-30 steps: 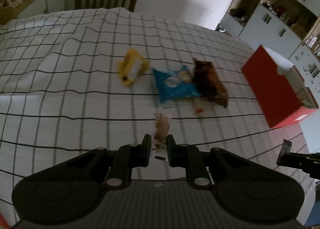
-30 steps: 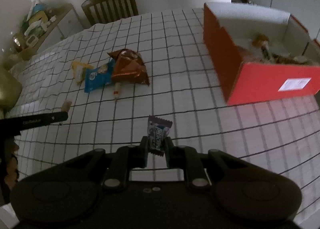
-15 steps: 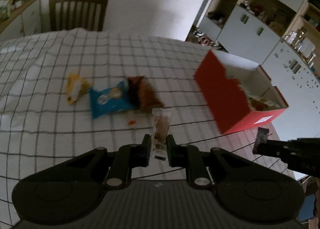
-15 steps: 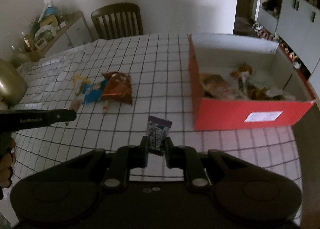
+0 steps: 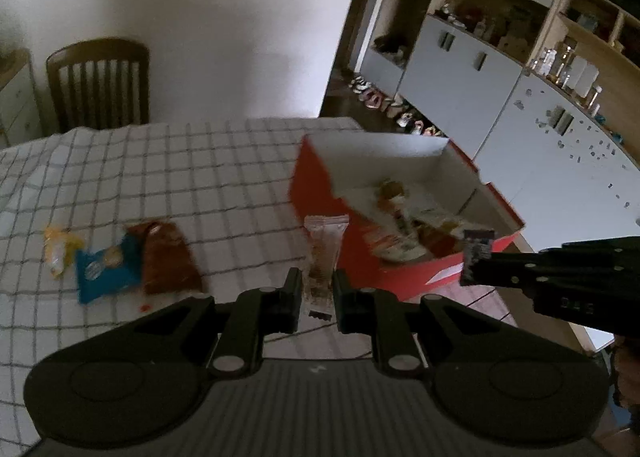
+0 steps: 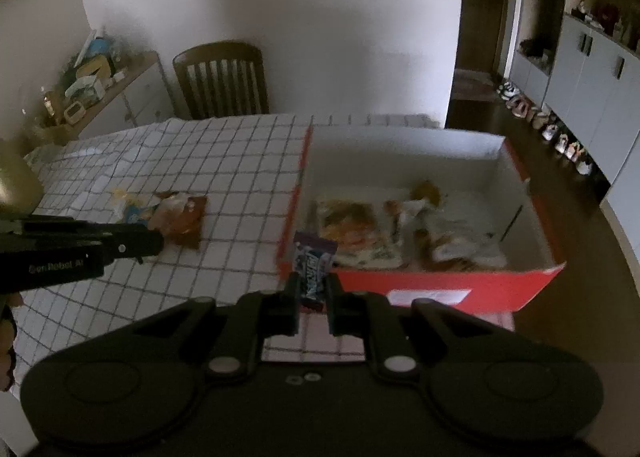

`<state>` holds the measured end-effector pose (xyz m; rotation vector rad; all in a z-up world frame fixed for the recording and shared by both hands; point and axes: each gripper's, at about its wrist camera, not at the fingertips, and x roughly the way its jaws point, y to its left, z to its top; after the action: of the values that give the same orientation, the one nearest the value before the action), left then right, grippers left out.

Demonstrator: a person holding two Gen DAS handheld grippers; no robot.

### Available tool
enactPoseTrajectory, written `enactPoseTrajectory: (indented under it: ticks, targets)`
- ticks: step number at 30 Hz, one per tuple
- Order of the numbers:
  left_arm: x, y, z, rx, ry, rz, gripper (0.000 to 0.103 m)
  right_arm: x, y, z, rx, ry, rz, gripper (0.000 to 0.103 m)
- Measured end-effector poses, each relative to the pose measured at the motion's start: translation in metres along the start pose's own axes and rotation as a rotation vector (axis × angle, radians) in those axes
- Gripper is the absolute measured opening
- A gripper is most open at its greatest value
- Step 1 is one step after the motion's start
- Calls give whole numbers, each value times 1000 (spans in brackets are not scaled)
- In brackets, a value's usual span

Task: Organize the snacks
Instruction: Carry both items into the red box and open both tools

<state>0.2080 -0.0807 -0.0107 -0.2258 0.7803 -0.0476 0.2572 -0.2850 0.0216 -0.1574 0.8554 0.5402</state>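
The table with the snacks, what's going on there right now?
A person is sorting snacks with two hand-held tongs. The left tongs grip a clear-wrapped snack bar; the right tongs grip a purple candy packet. Both are near the red box, which already holds snacks. Three bags remain on the checked tablecloth.

On the table [image 5: 200,161] the box [image 6: 460,289] stands at the right, with several snack packets [image 6: 360,233] inside it. Three packets [image 5: 120,261] lie side by side on the cloth well to its left. A chair [image 6: 222,81] stands behind the table.
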Motion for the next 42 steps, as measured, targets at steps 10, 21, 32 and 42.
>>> enactPoseTrajectory:
  ticks: [10,21,32,42]
  targets:
    - [41,-71,32,77,-13,16,16,0,-64,17,25,-49,-31,10]
    - [100,-109,58,129,35,71,16,22,-113,26,40,-37,-81,10]
    - [157,-113,74,130,139,150,16,70,-124,42,31,66,-34,10]
    - [189,-116,76,133,205,201,16,111,-126,49,9,137,-55,10]
